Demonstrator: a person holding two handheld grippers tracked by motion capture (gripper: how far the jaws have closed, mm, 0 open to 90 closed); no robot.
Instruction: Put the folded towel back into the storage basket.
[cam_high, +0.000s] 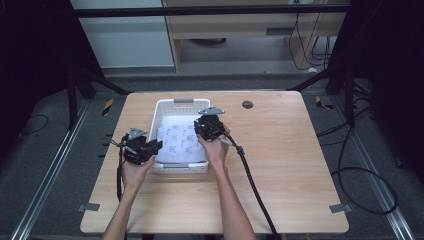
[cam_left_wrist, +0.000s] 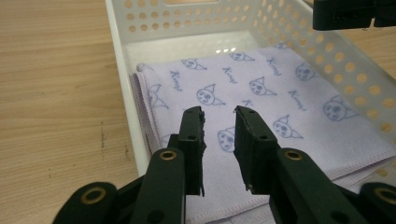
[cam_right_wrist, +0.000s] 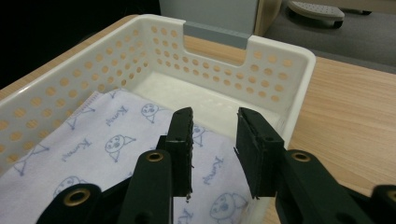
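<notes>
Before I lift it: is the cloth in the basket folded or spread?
Folded: the cloth shows stacked layered edges at its side, lying flat in the basket.

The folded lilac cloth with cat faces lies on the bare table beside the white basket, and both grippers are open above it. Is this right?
Not quite. The lilac cloth lies inside the white basket, not on the table beside it; the left gripper view shows the perforated walls around it. The rest holds: the left gripper and the right gripper are both open above the cloth.
</notes>
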